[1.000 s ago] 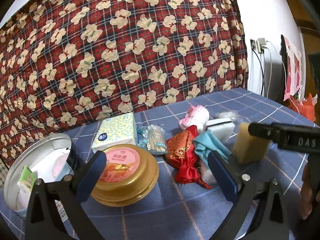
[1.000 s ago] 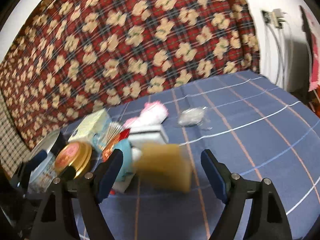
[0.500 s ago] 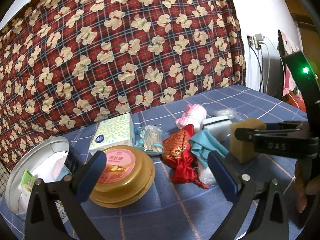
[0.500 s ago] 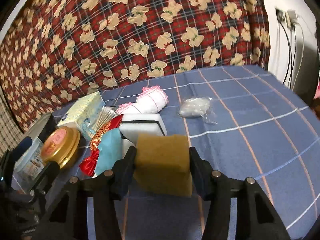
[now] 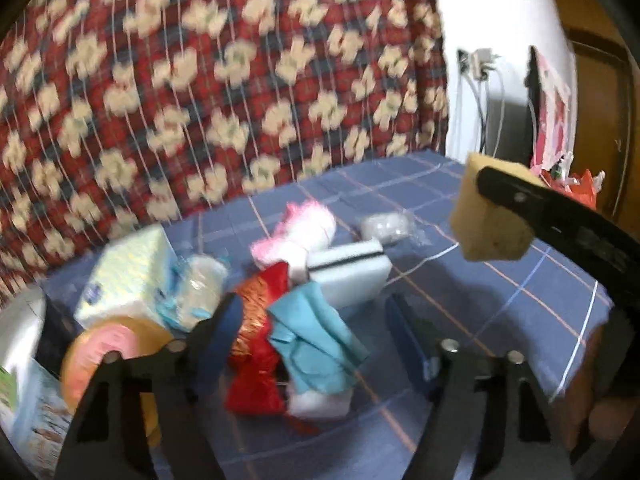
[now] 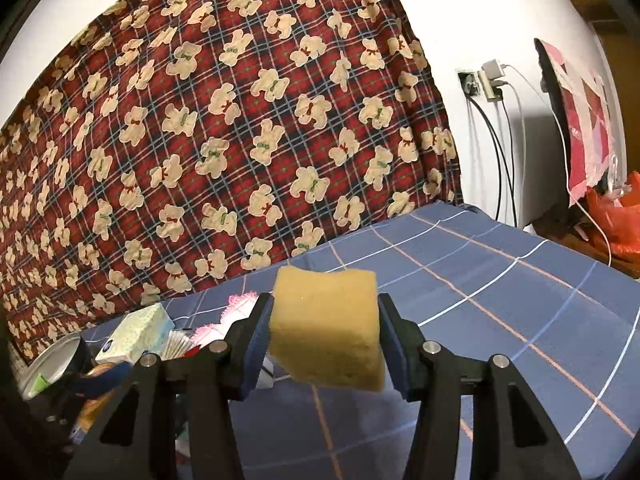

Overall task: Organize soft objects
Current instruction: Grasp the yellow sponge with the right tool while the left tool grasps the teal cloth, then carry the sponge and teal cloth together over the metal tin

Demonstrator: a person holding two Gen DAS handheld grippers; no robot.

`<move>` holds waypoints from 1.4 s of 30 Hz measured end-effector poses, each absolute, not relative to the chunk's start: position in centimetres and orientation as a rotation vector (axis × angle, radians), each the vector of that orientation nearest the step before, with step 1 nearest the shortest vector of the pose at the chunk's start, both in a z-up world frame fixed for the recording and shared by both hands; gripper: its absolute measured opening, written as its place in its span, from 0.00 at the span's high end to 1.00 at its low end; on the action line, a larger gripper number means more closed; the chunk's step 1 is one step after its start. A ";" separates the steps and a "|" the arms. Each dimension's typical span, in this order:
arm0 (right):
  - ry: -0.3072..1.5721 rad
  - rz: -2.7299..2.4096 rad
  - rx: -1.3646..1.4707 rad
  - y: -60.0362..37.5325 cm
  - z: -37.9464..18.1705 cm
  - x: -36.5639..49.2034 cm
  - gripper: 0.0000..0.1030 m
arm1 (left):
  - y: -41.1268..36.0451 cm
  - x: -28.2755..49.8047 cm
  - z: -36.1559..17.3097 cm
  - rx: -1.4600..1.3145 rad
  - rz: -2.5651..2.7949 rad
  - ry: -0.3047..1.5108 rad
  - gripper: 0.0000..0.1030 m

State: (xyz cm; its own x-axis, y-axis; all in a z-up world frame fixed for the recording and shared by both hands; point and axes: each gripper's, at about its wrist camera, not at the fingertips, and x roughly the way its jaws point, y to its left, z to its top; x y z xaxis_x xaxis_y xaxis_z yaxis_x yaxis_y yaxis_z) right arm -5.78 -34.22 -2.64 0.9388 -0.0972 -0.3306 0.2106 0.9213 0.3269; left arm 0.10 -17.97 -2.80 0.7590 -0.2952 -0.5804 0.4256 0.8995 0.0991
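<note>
Behind the blue checked bedcover (image 6: pixel 500 300) hangs a red plaid cloth with bears (image 6: pixel 240 120), filling the upper left of both views. At the lower centre of the right wrist view, the right gripper (image 6: pixel 325 336) pinches the yellow sponge (image 6: pixel 326 328) between both pads, lifted off the cover. The left gripper (image 5: pixel 316 332) has just been closing; its jaws stand half spread around the teal cloth (image 5: pixel 316 340) and the red pouch (image 5: pixel 256 344) in the blurred pile, and I cannot tell if the pads touch them. I think the risk is a bad catch: closing on two overlapping pieces at once could drag the white sponge (image 5: pixel 352 276) or other neighbours along.
</note>
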 end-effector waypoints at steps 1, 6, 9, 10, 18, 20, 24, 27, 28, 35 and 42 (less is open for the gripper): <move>0.321 -0.155 0.369 -34.2 -2.7 -5.7 0.48 | -18.1 0.7 -3.1 0.222 -0.390 0.620 0.35; 0.332 -0.136 0.351 -33.9 -2.6 -5.2 0.47 | -18.4 2.7 -4.3 0.185 -0.374 0.725 0.46; 0.342 -0.123 0.345 -33.6 -2.8 -5.1 0.47 | -18.6 3.1 -4.9 0.177 -0.407 0.772 0.67; 0.343 -0.123 0.344 -33.6 -2.8 -5.2 0.47 | -18.6 3.0 -4.9 0.172 -0.414 0.775 0.73; 0.345 -0.133 0.373 -34.0 -3.0 -5.3 0.47 | -16.7 0.5 -2.9 0.068 -0.510 0.619 0.86; 0.336 -0.140 0.373 -34.1 -3.0 -5.4 0.47 | -15.9 -0.7 -2.2 0.062 -0.520 0.555 0.86; 0.318 -0.154 0.355 -33.9 -2.8 -5.7 0.47 | -14.4 -2.2 -1.4 0.037 -0.536 0.487 0.86; 0.306 -0.159 0.340 -33.7 -2.6 -5.9 0.47 | -13.3 -2.5 -1.2 0.015 -0.532 0.470 0.86; 0.301 -0.161 0.333 -33.6 -2.6 -6.0 0.47 | -13.0 -2.5 -1.2 0.011 -0.528 0.468 0.86; 0.275 -0.169 0.255 -32.1 -2.0 -6.3 0.47 | -11.9 -3.1 -1.2 0.014 -0.499 0.451 0.86; 0.285 -0.199 0.236 -31.9 -1.9 -6.3 0.47 | -10.7 -4.2 -1.2 0.041 -0.474 0.435 0.86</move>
